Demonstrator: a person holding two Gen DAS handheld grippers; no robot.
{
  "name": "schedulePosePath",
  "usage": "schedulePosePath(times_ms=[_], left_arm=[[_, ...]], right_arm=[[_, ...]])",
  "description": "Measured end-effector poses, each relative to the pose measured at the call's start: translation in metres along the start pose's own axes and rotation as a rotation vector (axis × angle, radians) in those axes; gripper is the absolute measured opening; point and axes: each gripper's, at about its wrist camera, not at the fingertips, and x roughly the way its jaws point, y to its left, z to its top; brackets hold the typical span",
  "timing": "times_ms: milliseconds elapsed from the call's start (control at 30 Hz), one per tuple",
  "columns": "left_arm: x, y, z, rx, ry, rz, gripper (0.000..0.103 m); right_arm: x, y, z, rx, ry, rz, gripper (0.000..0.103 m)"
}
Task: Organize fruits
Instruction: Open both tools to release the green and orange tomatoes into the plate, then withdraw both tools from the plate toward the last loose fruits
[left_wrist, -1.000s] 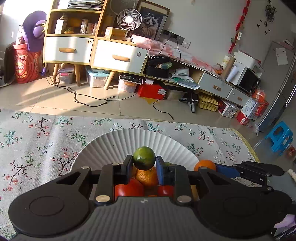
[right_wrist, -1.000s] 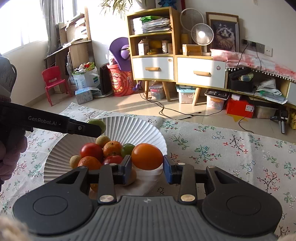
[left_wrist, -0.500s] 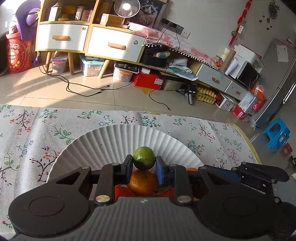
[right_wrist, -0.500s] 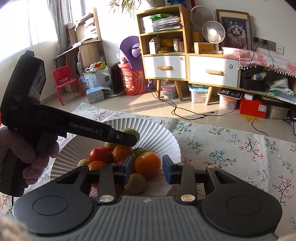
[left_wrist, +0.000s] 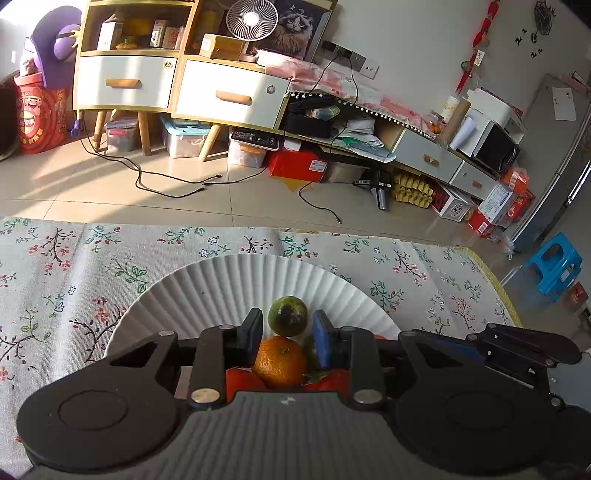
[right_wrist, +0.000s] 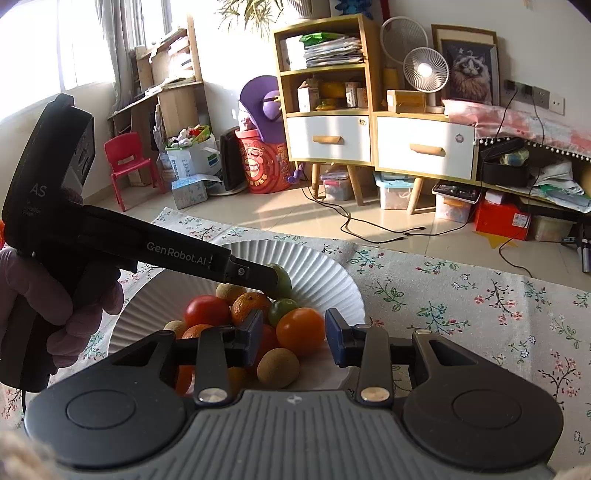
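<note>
Blue pads (left_wrist: 320, 338) of my left gripper (left_wrist: 287, 326) stand slightly apart, having just eased open. The lime (left_wrist: 287, 314) sits between them with a sliver of gap on each side. It lies on the far side of the fruit pile, just beyond a mandarin (left_wrist: 280, 362), on the white plate (left_wrist: 221, 284).

From the right wrist I see that gripper's finger reaching in from the left, its tip beside the lime, with a gloved hand (right_wrist: 55, 302) on its handle.

My right gripper (right_wrist: 294, 328) also has its pads parted, opened a touch further just now. An orange (right_wrist: 300, 330) sits between them, touching neither pad. It rests at the near right edge of the pile, next to a brown fruit (right_wrist: 277, 367) and a tomato (right_wrist: 207, 310) further left. The plate sits on a floral cloth (right_wrist: 461, 317).
</note>
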Motion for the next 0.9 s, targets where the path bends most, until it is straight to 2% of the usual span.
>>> schedulePosePath(times_ms=[167, 333, 667, 900], left_arm=[[-0.014, 0.0, -0.006, 0.004, -0.015, 0.005, 0.025], [-0.031, -0.001, -0.016, 0.026, -0.031, 0.025, 0.039], [-0.064, 0.0, -0.035, 0.054, -0.054, 0.05, 0.049], [-0.082, 0.002, -0.05, 0.061, -0.064, 0.065, 0.06]], right_arm=[[-0.007, 0.002, 0.001, 0.005, 0.002, -0.009, 0.042], [-0.016, 0.008, 0.0, 0.0, 0.003, -0.015, 0.049], [-0.027, 0.018, -0.002, -0.003, 0.008, -0.022, 0.055], [-0.042, 0.03, -0.012, 0.003, 0.01, -0.023, 0.06]])
